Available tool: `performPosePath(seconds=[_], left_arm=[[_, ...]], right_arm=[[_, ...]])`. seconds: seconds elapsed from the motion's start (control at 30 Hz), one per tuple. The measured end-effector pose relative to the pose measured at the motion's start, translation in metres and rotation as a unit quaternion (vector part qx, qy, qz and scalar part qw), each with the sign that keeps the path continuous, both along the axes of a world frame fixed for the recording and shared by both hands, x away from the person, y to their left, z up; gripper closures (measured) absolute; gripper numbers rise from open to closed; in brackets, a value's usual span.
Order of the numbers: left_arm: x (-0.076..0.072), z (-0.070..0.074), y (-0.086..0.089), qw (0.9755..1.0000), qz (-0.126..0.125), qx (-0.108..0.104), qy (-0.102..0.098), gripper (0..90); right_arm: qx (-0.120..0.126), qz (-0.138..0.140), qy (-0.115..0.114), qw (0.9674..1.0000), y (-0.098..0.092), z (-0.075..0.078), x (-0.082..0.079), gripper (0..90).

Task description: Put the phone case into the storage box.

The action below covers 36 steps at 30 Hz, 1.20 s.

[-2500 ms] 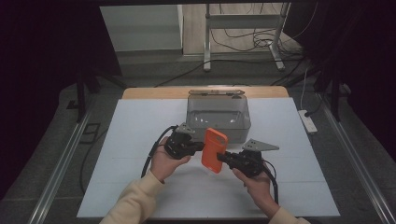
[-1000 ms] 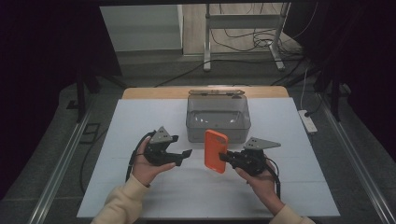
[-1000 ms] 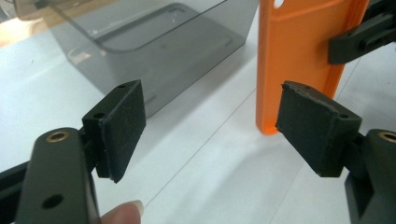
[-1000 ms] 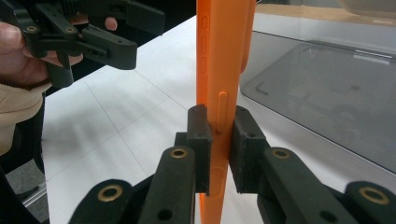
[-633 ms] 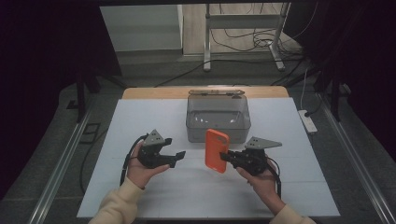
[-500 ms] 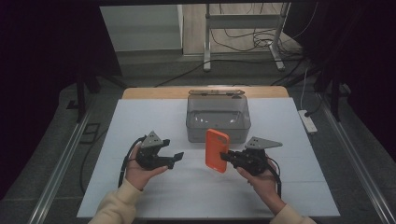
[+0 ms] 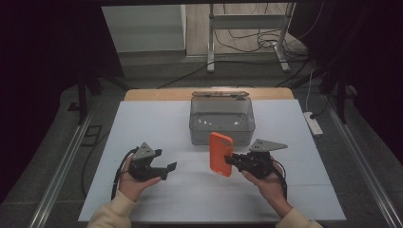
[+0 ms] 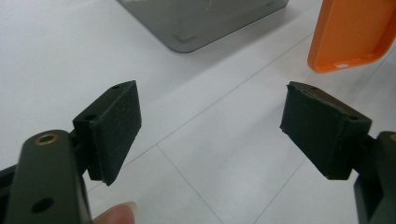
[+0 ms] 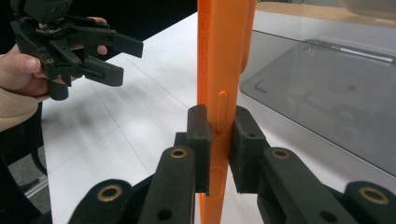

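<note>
Jaws of right gripper [image 9: 219,149] pinch orange phone case [image 7: 221,154] upright; left gripper [image 7: 167,167] spread, empty, level.

The right gripper [image 7: 234,160] is clamping an orange phone case [image 7: 221,154] upright, just in front of the grey transparent lidded box [image 7: 222,120]. The left gripper [image 7: 168,170] is hovering with jaws apart, well to the case's left, over the white table [image 7: 142,123].

Evenly lit white tabletop [image 7: 157,123] under soft overhead light, dark surroundings; faint shadows, mild glare on grey translucent plastic box [image 7: 222,118]; near black jaws slightly soft.
</note>
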<state>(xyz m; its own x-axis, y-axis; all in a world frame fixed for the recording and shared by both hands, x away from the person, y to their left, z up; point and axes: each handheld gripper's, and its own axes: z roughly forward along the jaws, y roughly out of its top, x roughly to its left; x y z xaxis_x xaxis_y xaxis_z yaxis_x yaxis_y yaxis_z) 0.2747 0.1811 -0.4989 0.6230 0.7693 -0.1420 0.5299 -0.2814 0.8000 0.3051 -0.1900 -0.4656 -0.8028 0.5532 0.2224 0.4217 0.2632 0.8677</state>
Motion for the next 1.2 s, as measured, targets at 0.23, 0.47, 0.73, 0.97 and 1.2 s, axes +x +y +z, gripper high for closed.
performPosePath(seconds=[0.23, 0.47, 0.73, 0.97, 1.2], left_arm=[[-0.002, -0.004, 0.007, 1.0, 0.009, 0.003, 0.001, 19.7], [-0.002, -0.008, 0.014, 0.9997, 0.022, 0.0, 0.003, 19.8], [-0.005, -0.011, 0.017, 0.9996, 0.026, -0.001, 0.005, 19.6], [-0.007, -0.013, 0.017, 0.9996, 0.029, 0.001, 0.006, 19.1], [-0.007, -0.016, 0.015, 0.9995, 0.031, 0.005, 0.007, 19.0]], right_arm=[[0.001, -0.005, -0.004, 1.0, -0.002, 0.001, 0.001, 79.5], [-0.01, -0.013, 0.0, 0.9999, -0.006, 0.004, 0.003, 79.6], [-0.016, -0.02, 0.012, 0.9996, -0.005, 0.011, 0.004, 79.7], [-0.027, -0.023, 0.014, 0.9993, -0.003, 0.019, 0.005, 79.7], [-0.029, -0.038, 0.024, 0.9986, -0.004, 0.03, 0.011, 79.7]])
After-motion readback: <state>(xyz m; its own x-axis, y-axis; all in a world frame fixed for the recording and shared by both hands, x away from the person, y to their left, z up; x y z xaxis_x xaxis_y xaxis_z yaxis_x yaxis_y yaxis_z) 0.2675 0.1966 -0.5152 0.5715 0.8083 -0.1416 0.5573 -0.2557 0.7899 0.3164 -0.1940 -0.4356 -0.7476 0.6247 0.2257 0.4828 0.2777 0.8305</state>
